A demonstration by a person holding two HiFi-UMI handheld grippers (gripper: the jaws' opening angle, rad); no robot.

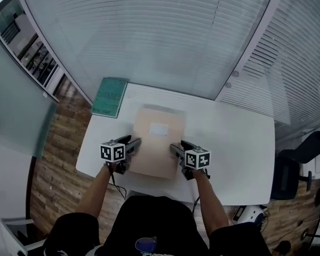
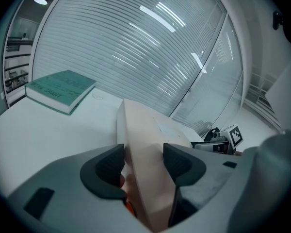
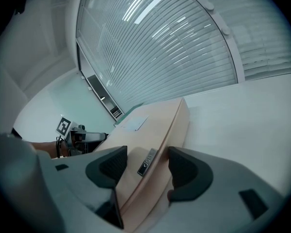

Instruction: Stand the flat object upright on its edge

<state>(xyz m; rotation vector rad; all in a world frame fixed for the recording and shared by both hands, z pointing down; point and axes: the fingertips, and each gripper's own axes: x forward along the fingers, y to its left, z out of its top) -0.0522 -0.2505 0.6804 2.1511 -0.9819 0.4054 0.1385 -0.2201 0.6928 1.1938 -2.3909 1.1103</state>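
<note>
A flat beige case [image 1: 157, 145] with a white label lies on the white table [image 1: 234, 143], its far end resting on the tabletop. My left gripper [image 1: 134, 143] is at its near left edge and my right gripper [image 1: 176, 147] at its near right edge. In the left gripper view the case [image 2: 145, 144] runs between the two dark pads [image 2: 106, 166], which lie against both its faces. The right gripper view shows the case [image 3: 155, 130] the same way, with its small metal tag sitting between the pads [image 3: 186, 171].
A green book [image 1: 109, 96] lies at the table's far left corner, also seen as the book [image 2: 60, 89] in the left gripper view. A glass wall with blinds stands right behind the table. A dark chair [image 1: 290, 169] stands past the table's right end.
</note>
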